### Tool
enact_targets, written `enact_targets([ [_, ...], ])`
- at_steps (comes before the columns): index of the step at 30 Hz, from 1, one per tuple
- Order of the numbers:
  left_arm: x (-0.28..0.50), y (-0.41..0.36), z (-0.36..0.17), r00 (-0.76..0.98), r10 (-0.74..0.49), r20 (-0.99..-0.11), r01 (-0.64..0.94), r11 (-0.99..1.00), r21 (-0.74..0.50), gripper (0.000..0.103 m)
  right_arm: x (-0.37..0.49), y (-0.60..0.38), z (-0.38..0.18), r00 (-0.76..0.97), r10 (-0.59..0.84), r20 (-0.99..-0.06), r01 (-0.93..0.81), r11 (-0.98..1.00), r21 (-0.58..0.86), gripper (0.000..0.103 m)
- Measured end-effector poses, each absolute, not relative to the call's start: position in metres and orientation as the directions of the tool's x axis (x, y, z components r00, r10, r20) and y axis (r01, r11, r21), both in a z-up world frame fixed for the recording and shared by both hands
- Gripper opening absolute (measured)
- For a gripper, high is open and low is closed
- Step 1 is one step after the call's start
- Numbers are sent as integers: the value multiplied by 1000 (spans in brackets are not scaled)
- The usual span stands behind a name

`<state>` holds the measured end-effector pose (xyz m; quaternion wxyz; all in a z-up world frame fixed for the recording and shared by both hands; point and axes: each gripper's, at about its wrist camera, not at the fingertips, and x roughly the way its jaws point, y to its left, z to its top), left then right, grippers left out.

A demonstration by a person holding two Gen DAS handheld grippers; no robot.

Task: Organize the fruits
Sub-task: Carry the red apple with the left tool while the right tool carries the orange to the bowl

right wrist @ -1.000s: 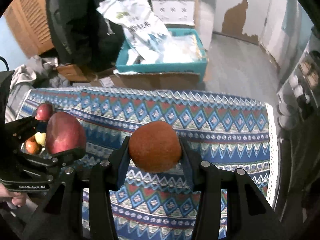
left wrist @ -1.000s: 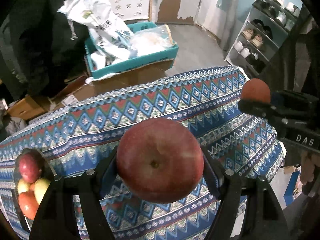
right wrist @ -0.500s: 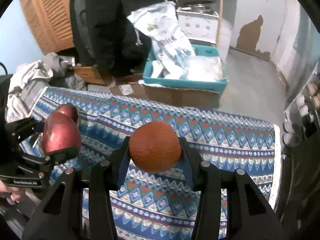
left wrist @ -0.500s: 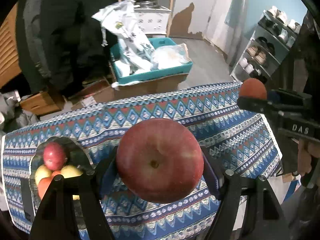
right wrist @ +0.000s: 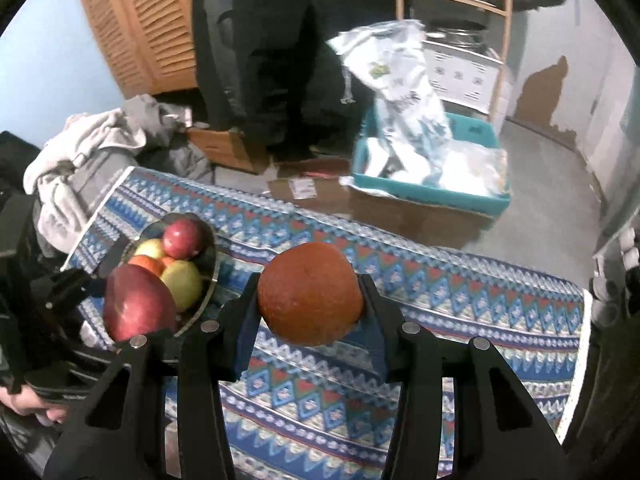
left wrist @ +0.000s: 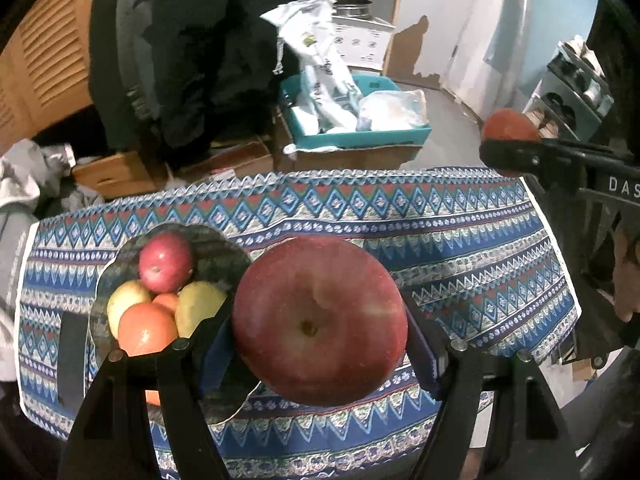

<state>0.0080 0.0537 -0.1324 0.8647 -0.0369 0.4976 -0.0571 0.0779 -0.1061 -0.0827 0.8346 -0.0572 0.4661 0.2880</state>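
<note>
My left gripper is shut on a big red apple, held above the patterned tablecloth just right of a dark glass fruit bowl. Inside the bowl lie a small red apple, two yellow-green fruits and orange fruits. My right gripper is shut on an orange, held over the cloth to the right of the bowl. In the right wrist view the left gripper's apple hangs in front of the bowl. The right gripper with its orange shows at the right of the left wrist view.
Past the table's far edge stand a teal crate with plastic bags on cardboard boxes, a person in dark clothes, and a pile of grey laundry. A shoe rack stands at the right. A hand grips the left tool.
Both grippers have swung left across the table with their fruit. The bowl has come from the left edge of the left wrist view to right beside the held apple.
</note>
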Motion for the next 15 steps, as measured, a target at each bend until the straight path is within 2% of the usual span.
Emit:
enact_targets([
  [15, -13, 126, -163, 459, -79, -885, -77, 989, -128, 77, 74, -22, -110, 281, 494, -823, -607, 755, 247, 46],
])
